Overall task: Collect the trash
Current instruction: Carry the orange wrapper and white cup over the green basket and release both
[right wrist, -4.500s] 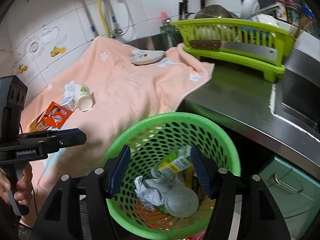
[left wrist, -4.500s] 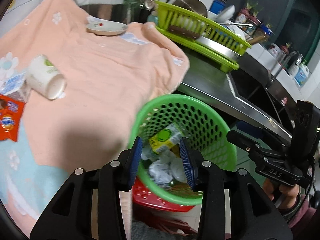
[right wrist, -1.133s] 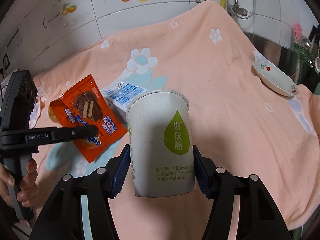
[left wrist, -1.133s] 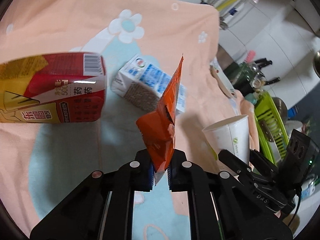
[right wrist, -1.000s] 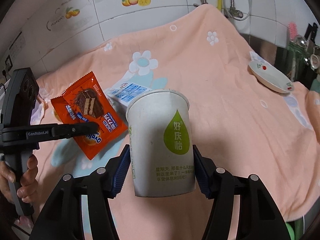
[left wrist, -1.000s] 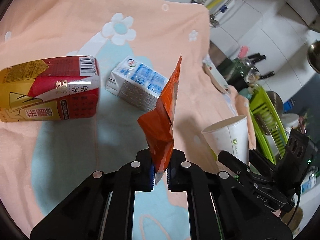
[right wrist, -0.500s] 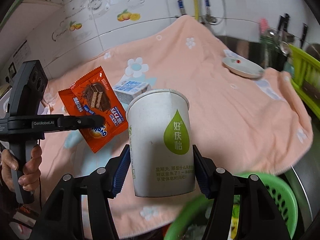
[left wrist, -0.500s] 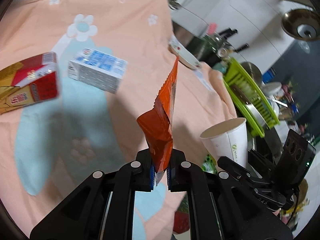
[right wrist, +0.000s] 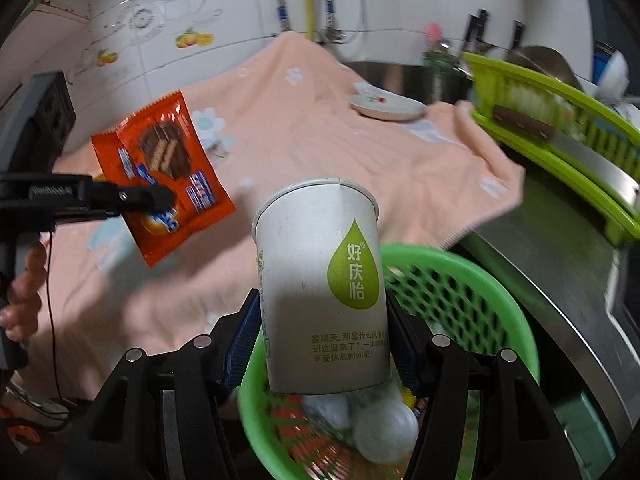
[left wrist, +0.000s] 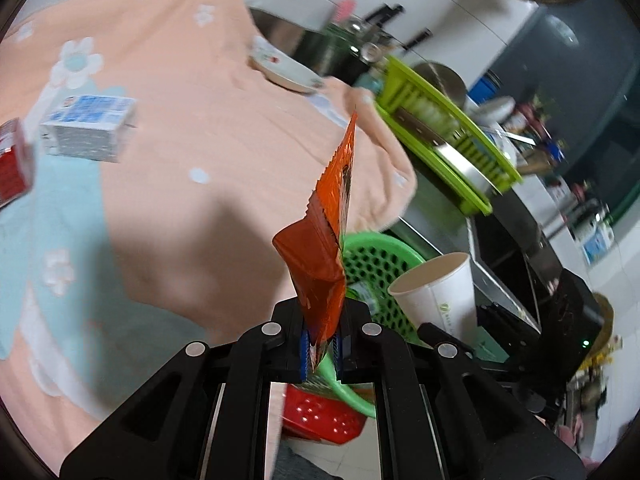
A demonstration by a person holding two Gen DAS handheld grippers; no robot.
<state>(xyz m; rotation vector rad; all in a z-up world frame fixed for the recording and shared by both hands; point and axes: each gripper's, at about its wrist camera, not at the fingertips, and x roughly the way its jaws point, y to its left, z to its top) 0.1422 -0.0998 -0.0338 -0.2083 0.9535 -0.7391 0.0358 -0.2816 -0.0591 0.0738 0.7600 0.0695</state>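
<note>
My left gripper (left wrist: 320, 354) is shut on an orange snack wrapper (left wrist: 328, 236), held upright near the towel's edge; the wrapper also shows in the right wrist view (right wrist: 160, 172). My right gripper (right wrist: 320, 344) is shut on a white paper cup (right wrist: 320, 280) with a green drop logo, held upright over the green trash basket (right wrist: 480, 292). The cup (left wrist: 436, 292) and basket (left wrist: 372, 256) also show in the left wrist view. The basket holds crumpled paper and a white lid (right wrist: 384, 428).
A blue-white carton (left wrist: 86, 128) and a red carton (left wrist: 14, 164) lie on the peach towel (left wrist: 180, 80). A small dish (right wrist: 386, 106) sits at the towel's far end. A green dish rack (right wrist: 560, 128) stands on the steel counter (right wrist: 560, 248). A red stool (left wrist: 320, 416) is under the basket.
Both grippers have swung from over the towel to the basket at the counter's edge, each carrying its item. The cup is now above the basket.
</note>
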